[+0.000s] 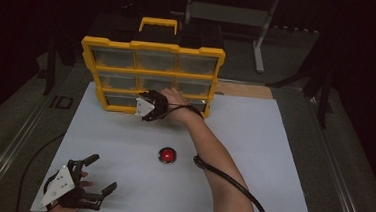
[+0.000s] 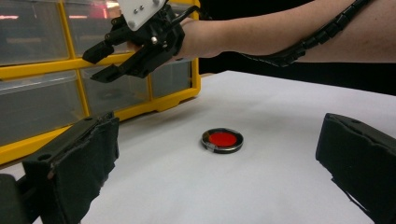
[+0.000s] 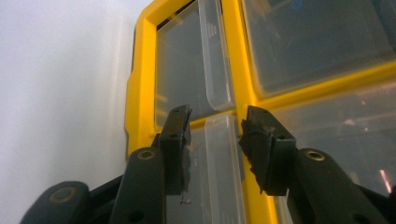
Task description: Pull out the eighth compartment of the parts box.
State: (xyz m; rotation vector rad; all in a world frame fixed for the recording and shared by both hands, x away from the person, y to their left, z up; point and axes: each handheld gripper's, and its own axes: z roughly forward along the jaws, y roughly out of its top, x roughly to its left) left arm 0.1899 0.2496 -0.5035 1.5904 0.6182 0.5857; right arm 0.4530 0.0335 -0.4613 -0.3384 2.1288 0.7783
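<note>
With our right gripper [image 3: 214, 122] half-closed around a clear drawer pull [image 3: 223, 158] on the yellow drawer cabinet [image 1: 152, 47] at the table's far edge, pads not yet pressing, we judge the grip unfinished. We should centre the pull, close squarely, then draw straight out — while our left gripper [image 1: 102, 172] rests wide open near the red button [image 1: 167, 154].

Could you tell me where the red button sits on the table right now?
In the high view the red button lies on the white table, just right of centre, nearer the person than the yellow drawer cabinet.
</note>
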